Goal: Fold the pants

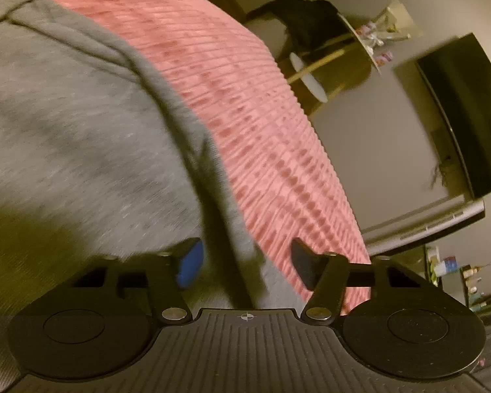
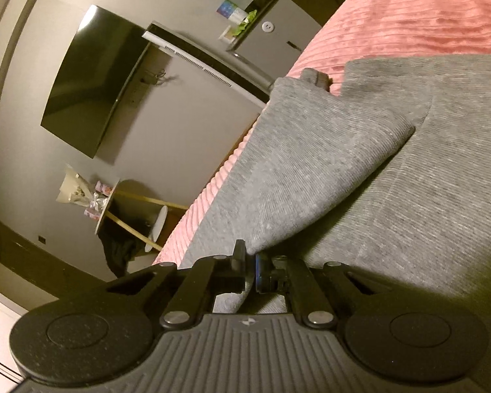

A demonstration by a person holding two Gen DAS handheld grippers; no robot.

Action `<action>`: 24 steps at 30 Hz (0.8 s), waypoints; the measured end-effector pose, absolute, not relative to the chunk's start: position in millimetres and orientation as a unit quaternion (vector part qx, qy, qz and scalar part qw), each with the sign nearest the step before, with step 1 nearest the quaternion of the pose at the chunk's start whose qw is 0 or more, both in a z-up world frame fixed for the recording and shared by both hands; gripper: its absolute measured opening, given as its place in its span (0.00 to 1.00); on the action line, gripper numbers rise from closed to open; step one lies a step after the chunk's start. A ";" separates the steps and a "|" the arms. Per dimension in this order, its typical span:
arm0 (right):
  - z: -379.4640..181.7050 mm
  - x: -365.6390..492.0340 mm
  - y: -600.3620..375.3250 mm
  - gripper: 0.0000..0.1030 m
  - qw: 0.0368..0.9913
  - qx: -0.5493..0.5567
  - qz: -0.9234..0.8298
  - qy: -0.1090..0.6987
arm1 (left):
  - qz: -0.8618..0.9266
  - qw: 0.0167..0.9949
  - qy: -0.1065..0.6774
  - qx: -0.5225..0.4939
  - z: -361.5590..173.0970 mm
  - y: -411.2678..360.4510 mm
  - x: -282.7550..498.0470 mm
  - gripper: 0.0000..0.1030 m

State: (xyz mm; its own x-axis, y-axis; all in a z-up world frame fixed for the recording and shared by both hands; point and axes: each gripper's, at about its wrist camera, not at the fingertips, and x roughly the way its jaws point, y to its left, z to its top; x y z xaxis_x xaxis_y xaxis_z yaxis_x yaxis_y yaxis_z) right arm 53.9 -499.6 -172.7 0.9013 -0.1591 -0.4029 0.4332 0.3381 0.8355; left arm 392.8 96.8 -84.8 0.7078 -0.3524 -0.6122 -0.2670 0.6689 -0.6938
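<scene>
The grey pants [image 1: 75, 137] lie on a pink ribbed bedspread [image 1: 265, 124]. In the left wrist view my left gripper [image 1: 245, 263] is open, its jaws apart over the pants' edge, with cloth lying between them but not pinched. In the right wrist view my right gripper [image 2: 250, 270] is shut on a fold of the grey pants [image 2: 327, 163], and lifts a flap of cloth over the flat part beneath. The pink bedspread [image 2: 409, 19] shows behind.
A wall-mounted TV [image 2: 91, 78] and a shelf below it [image 2: 206, 65] face the bed. A small round side table with flowers [image 2: 111, 203] stands by the bed's edge; it also shows in the left wrist view [image 1: 360, 42]. Dark clothing [image 1: 304, 16] hangs nearby.
</scene>
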 end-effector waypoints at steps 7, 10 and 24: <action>-188.4 59.9 -517.4 0.23 0.766 0.611 -0.173 0.102 | -0.042 0.825 0.397 -0.400 -87.4 102.3 390.9 0.07; -178.4 62.1 -521.0 0.05 0.766 0.604 -0.185 0.120 | -0.060 0.828 0.369 -0.418 -67.7 111.4 370.4 0.06; -123.5 -100.0 -514.9 0.05 0.837 0.480 -0.223 0.142 | -0.133 0.849 0.373 -0.349 -19.4 132.5 110.8 0.07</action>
